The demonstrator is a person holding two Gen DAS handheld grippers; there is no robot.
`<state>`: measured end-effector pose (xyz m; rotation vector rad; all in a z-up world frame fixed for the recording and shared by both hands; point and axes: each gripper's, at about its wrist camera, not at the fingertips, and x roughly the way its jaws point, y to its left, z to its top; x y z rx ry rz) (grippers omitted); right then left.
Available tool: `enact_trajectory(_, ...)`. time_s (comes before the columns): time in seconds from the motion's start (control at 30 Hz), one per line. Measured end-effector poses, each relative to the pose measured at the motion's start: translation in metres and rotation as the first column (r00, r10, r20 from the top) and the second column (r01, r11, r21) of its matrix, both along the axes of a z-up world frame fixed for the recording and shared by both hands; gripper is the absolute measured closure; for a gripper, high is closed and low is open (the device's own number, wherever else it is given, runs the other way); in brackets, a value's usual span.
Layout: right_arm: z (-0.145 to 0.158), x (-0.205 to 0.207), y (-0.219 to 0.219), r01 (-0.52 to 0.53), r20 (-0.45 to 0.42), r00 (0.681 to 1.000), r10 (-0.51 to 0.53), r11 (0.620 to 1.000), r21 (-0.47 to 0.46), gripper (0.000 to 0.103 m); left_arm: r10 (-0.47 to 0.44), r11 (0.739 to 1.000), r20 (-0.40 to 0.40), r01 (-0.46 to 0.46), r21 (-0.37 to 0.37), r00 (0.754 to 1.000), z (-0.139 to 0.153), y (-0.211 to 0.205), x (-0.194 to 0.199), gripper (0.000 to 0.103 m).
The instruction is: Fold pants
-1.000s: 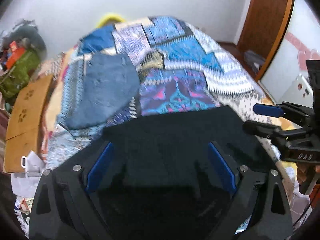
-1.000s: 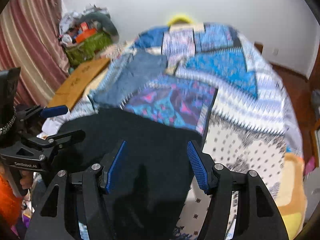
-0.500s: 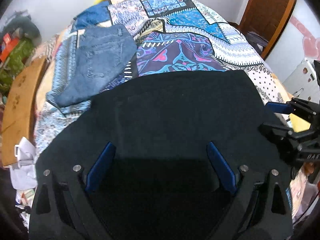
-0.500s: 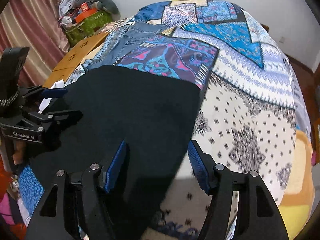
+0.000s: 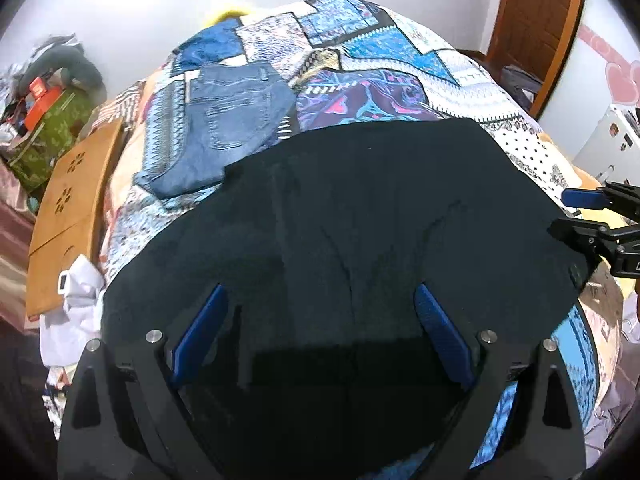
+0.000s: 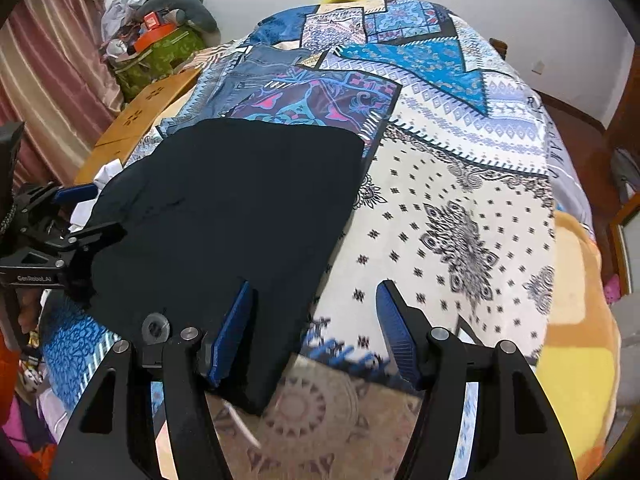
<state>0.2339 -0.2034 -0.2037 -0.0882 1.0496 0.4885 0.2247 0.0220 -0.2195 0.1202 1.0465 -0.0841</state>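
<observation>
Dark navy pants (image 5: 360, 220) lie spread flat on the patterned bed, also in the right wrist view (image 6: 232, 208). My left gripper (image 5: 320, 332) is open and empty, hovering over the near part of the pants. My right gripper (image 6: 316, 332) is open and empty, above the pants' right near edge. Each gripper shows in the other's view: the right gripper (image 5: 592, 220) at the pants' right edge, the left gripper (image 6: 68, 224) at the left edge. Both look open there.
Folded blue jeans (image 5: 228, 120) lie on the bedspread (image 6: 460, 152) beyond the dark pants. A wooden board (image 5: 68, 208) and white cloth (image 5: 72, 304) sit at the bed's left. Clutter (image 6: 160, 44) is piled by the far wall. A wooden door (image 5: 536, 20) stands at right.
The dark pants dropped from a raised position in front of the cameras to lying spread on the bed. Both grippers pulled back toward the near edge.
</observation>
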Motion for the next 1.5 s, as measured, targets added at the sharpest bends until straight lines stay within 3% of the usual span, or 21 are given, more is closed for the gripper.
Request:
enact_trajectory(0.13,0.016,-0.008,0.0,0.012,0.03,0.999,-0.012,1.0,0.008,0.043,0.05,0.998,0.061,-0.052,0.032,0.997,0.02,0.016,-0.018,0.008)
enact_trajectory(0.23,0.032,-0.014,0.007,0.006,0.064,0.998,-0.008,1.0,0.031,0.043,0.105,0.994,0.116,-0.107,0.015,0.988,0.037,0.033,-0.031,0.008)
enact_trajectory(0.43,0.068,-0.025,0.039,-0.047,0.164,0.986,0.032,0.995,0.089,0.038,0.234,0.972,0.238,-0.23,-0.042,0.943,0.069,0.076,-0.062,0.008)
enact_trajectory(0.6,0.075,-0.031,0.081,-0.115,0.208,0.974,0.093,0.989,0.096,0.029,0.32,0.947,0.256,-0.312,-0.073,0.912,0.075,0.116,-0.084,0.005)
enact_trajectory(0.7,0.065,-0.032,0.108,-0.159,0.187,0.972,0.141,0.984,0.085,0.029,0.381,0.924,0.209,-0.364,-0.116,0.9,0.065,0.143,-0.096,0.005)
enact_trajectory(0.87,0.037,-0.033,0.142,-0.212,0.101,0.974,0.202,0.972,0.103,0.028,0.472,0.861,0.059,-0.445,-0.246,0.88,0.029,0.184,-0.121,0.005)
enact_trajectory(1.1,0.0,-0.038,0.166,-0.255,0.022,0.967,0.255,0.967,0.007,0.024,0.506,0.783,-0.099,-0.504,-0.365,0.857,-0.007,0.209,-0.141,0.005)
enact_trajectory(1.23,0.001,-0.043,0.174,-0.29,0.039,0.956,0.291,0.956,-0.045,0.017,0.49,0.704,-0.196,-0.518,-0.487,0.85,-0.026,0.217,-0.145,0.005)
enact_trajectory(1.37,0.0,-0.042,0.174,-0.29,0.032,0.956,0.291,0.956,-0.032,0.016,0.426,0.611,-0.271,-0.496,-0.617,0.863,-0.047,0.218,-0.14,0.005)
enact_trajectory(1.5,0.0,-0.042,0.175,-0.292,0.032,0.956,0.292,0.956,-0.023,0.016,0.411,0.579,-0.313,-0.51,-0.636,0.856,-0.059,0.217,-0.129,0.004)
